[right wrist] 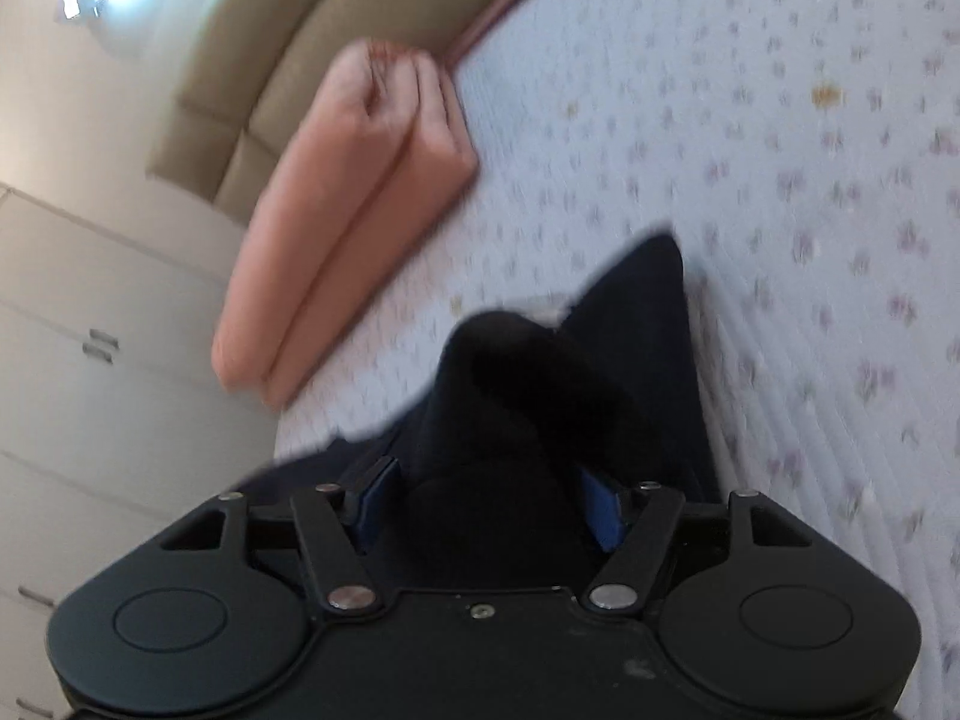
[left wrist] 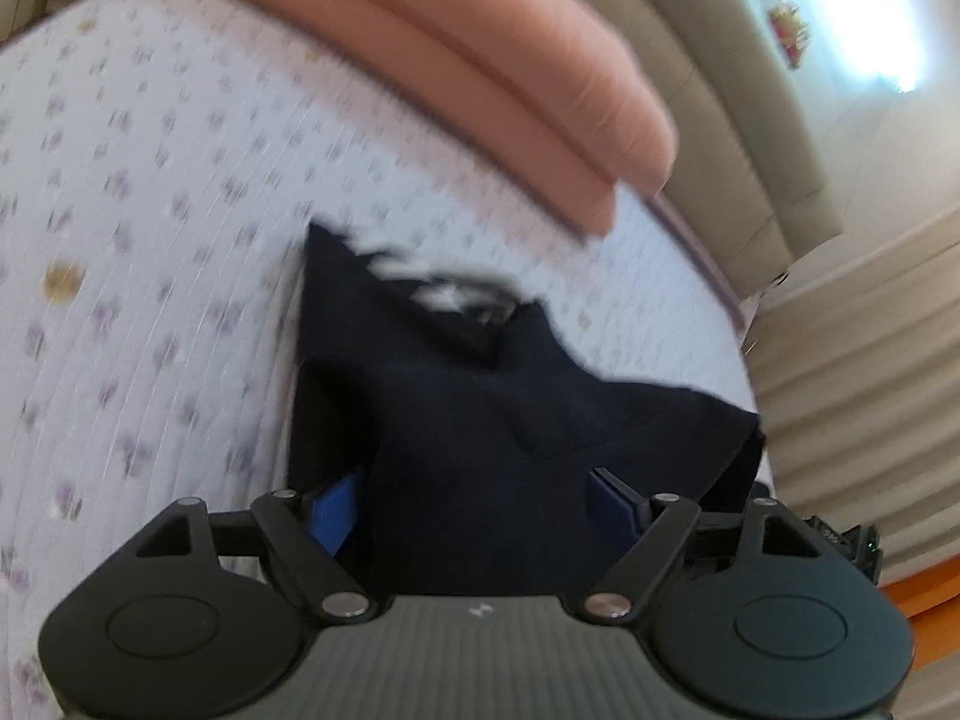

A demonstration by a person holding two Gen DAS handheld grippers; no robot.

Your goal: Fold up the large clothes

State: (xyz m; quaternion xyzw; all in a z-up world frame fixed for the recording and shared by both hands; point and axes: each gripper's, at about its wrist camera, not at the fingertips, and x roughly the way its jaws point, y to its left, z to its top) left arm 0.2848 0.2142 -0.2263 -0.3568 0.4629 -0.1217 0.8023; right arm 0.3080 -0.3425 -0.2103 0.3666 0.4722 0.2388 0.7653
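My dark garment [left wrist: 456,396] lies bunched on the flowered bedspread [left wrist: 150,210], its cloth pinched in my left gripper [left wrist: 474,504] and in my right gripper [right wrist: 492,498], both clamped on thick folds, with open bedspread beside it and a folded peach blanket [left wrist: 480,66] near the bed's far edge.

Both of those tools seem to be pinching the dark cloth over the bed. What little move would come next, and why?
Probably carry the held edge forward and lay it down. The left tool and right tool each grip bunched folds of the dark garment, whose far part already rests on the flowered bedspread.
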